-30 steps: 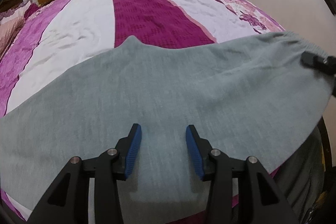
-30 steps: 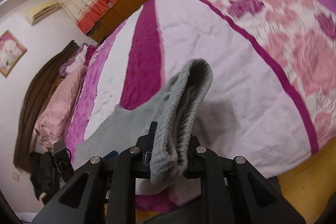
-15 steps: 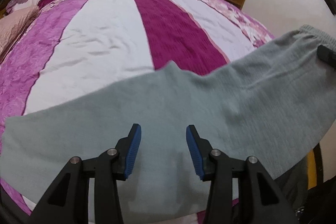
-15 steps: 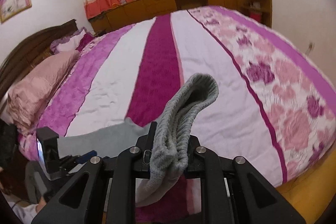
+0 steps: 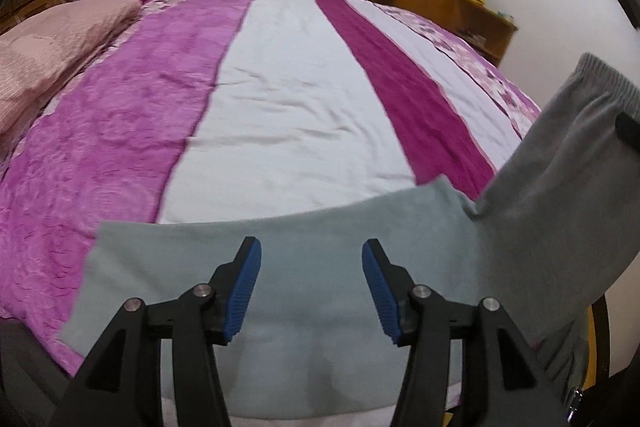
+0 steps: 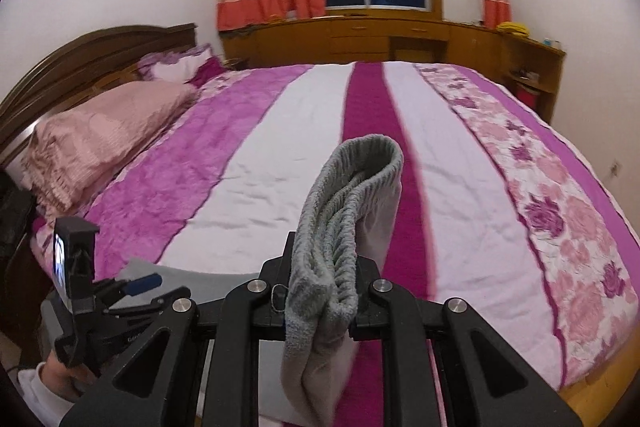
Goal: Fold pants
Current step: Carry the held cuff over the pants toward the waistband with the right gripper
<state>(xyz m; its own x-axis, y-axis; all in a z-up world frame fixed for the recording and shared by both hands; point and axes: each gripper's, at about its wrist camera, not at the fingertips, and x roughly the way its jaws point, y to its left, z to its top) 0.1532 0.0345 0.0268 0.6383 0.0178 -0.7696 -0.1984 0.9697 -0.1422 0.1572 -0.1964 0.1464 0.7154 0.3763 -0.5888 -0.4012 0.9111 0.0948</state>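
Bed (image 5: 304,99): striped purple, white and magenta cover, running far to the cabinets.
Pants (image 5: 320,291): grey, at the near edge; long axis left to right, right end lifted, ribbed end uppermost.
Right gripper (image 6: 322,311): clenched on that ribbed band, tilted down.
Left gripper (image 5: 311,287): angled down above the flat part, jaws opening, nothing pressed.

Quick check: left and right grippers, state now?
Left gripper: jaws opening, nothing clamped, above the grey pants.
Right gripper: shut on the pants' ribbed waistband.
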